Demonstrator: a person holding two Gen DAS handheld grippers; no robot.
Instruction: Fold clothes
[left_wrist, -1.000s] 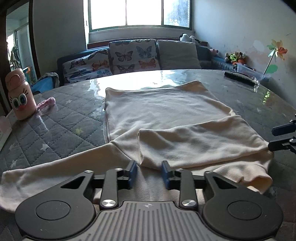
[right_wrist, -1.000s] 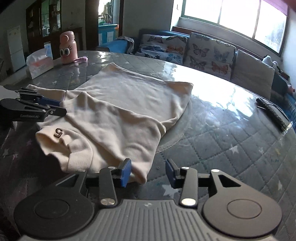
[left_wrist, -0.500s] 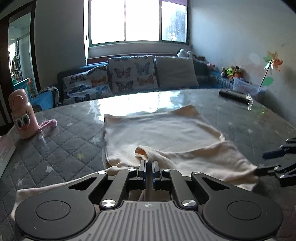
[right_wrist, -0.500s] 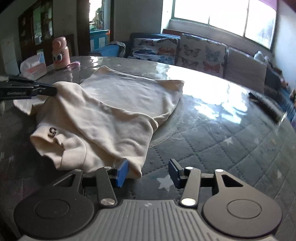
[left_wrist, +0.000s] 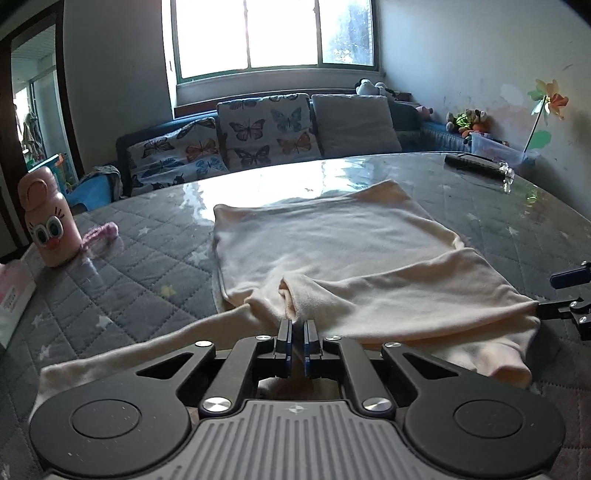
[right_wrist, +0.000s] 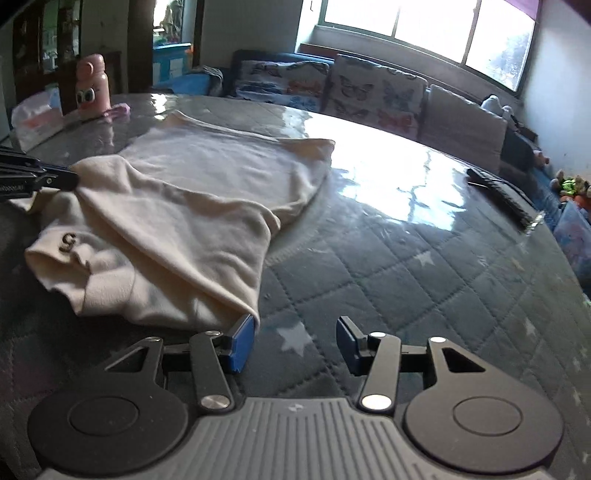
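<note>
— Pinching anything, that left gripper (left_wrist: 297, 341)?
— Yes: its jaws have just closed on a fold of the cream sweater (left_wrist: 332, 251), bunched at twelve o'clock from its tips.
— And the right gripper (right_wrist: 295, 345)?
— About half open, just widened, holding nothing; the sweater's corner touches its left pad, at ten o'clock.
— Where's the sweater?
— Spread on the quilted table (right_wrist: 406, 266).

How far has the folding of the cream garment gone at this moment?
Done: one sleeve lies folded across the cream garment. In hand: the left gripper is shut on a bunched edge of it. The right gripper is open beside the folded corner, holding nothing. Left: the other sleeve lies stretched out, unfolded.
</note>
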